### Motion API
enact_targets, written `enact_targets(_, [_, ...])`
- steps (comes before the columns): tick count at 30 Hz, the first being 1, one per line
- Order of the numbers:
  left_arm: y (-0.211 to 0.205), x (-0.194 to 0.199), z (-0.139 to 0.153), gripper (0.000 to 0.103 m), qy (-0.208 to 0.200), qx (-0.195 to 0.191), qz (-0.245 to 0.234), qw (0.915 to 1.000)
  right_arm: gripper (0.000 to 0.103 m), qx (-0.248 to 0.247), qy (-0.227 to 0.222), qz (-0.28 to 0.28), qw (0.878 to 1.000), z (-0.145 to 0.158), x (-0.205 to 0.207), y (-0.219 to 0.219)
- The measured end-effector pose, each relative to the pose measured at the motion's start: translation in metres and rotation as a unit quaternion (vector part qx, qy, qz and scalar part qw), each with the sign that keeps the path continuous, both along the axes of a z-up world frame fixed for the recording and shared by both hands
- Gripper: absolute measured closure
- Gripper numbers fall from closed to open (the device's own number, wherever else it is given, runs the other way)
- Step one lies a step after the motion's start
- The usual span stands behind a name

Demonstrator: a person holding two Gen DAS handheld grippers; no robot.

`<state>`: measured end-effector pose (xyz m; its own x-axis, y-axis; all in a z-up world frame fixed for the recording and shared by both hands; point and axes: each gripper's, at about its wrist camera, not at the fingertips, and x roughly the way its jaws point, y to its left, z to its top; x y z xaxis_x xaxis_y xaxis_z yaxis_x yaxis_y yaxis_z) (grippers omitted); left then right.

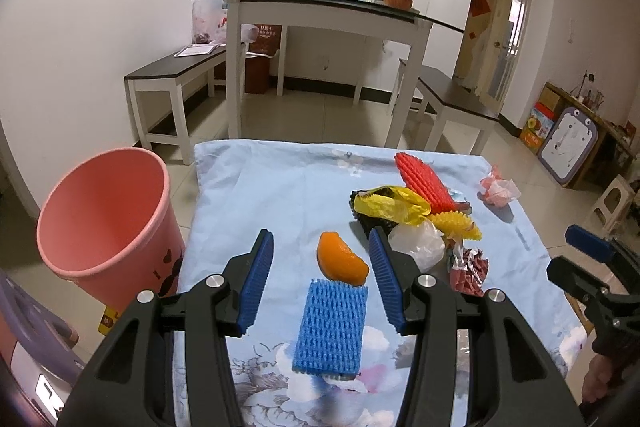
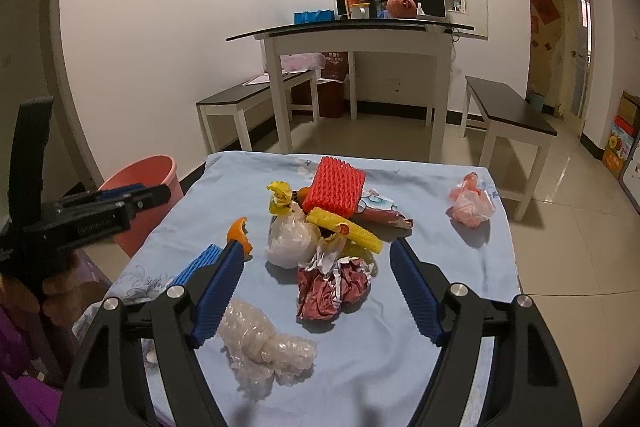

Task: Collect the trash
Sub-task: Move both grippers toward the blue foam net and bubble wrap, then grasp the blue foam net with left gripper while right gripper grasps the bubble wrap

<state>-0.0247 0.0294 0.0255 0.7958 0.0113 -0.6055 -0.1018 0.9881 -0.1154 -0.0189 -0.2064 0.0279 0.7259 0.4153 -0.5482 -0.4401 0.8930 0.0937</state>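
Observation:
Trash lies on a table with a light blue cloth [image 1: 248,187]. My left gripper [image 1: 322,259] is open above a blue foam net [image 1: 330,327] and an orange peel [image 1: 340,261], which lie between its fingers. My right gripper [image 2: 316,267] is open over a crumpled red paper [image 2: 332,287], with a clear bubble-wrap wad [image 2: 268,343] below its left finger. The pile holds a white bag [image 2: 290,239], a yellow bag [image 2: 280,197], a red foam net [image 2: 334,191] and a yellow foam net [image 2: 344,229]. A pink bag [image 2: 472,207] lies apart at the right.
A pink bucket [image 1: 108,223] stands on the floor left of the table; it also shows in the right wrist view [image 2: 138,187]. A white dining table [image 1: 320,15] with two benches [image 1: 176,75] stands behind. Boxes and a board [image 1: 568,143] lean at the right wall.

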Motion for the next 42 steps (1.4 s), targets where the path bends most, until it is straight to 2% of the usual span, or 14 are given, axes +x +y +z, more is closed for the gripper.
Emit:
enact_targets(9, [0.017, -0.01, -0.002, 0.053, 0.01, -0.004, -0.007, 0.9999, 0.031, -0.004, 0.013, 0.031, 0.999, -0.007, -0.007, 0.001])
enact_targets(14, [0.019, -0.02, -0.013, 0.053, 0.032, 0.0, -0.021, 0.9993, 0.035, -0.011, 0.032, 0.052, 0.998, -0.016, -0.01, 0.005])
enact_targets(20, [0.008, -0.029, -0.035, 0.053, 0.064, 0.006, -0.071, 0.9954, 0.043, -0.019, 0.07, 0.081, 0.994, -0.03, -0.007, 0.007])
enact_targets(31, [-0.015, -0.026, -0.062, 0.053, 0.1, 0.013, -0.136, 0.9856, 0.044, -0.02, 0.111, 0.132, 0.985, -0.046, -0.011, 0.028])
enact_targets(34, [-0.018, -0.019, -0.069, 0.053, 0.112, 0.016, -0.139, 0.9838, 0.044, -0.028, 0.115, 0.136, 0.984, -0.051, -0.007, 0.034])
enact_targets(37, [-0.019, -0.011, -0.078, 0.053, 0.127, 0.037, -0.124, 0.9834, 0.044, -0.04, 0.122, 0.14, 0.982, -0.055, -0.002, 0.041])
enact_targets(42, [-0.02, -0.009, -0.082, 0.053, 0.13, 0.033, -0.131, 0.9823, 0.044, -0.058, 0.128, 0.16, 0.977, -0.061, 0.001, 0.051])
